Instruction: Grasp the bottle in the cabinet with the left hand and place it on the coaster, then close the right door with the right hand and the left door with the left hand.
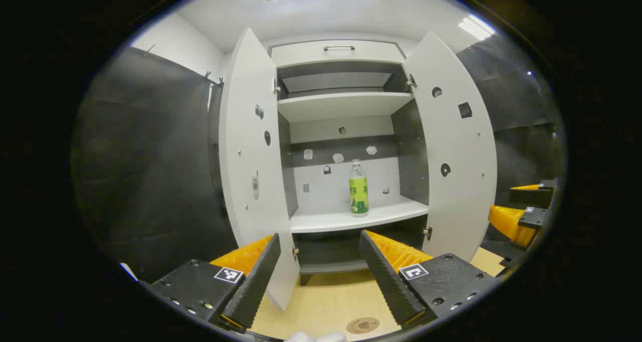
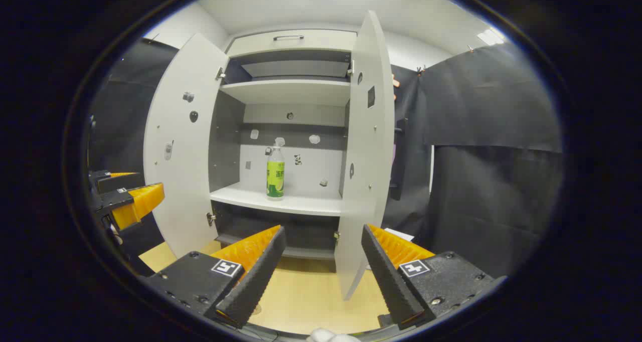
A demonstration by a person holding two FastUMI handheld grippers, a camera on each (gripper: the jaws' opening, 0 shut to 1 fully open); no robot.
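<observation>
A bottle (image 1: 358, 189) with a green label stands upright on the middle shelf (image 1: 351, 217) of a white cabinet, and the right gripper view has the same bottle (image 2: 275, 174). Both doors hang open: the left door (image 1: 251, 161) and the right door (image 1: 454, 151); from the right gripper view they are the left door (image 2: 180, 146) and the right door (image 2: 366, 151). A round brown coaster (image 1: 362, 325) lies on the wooden table, just in front of my left gripper (image 1: 318, 274), which is open and empty, well short of the cabinet. My right gripper (image 2: 321, 269) is open and empty too.
The wooden table (image 1: 326, 297) runs under the cabinet. An upper shelf (image 1: 343, 104) and a top drawer with a handle (image 1: 338, 47) sit above the bottle. Black cloth walls stand on both sides. The other gripper (image 1: 521, 211) shows at the right edge.
</observation>
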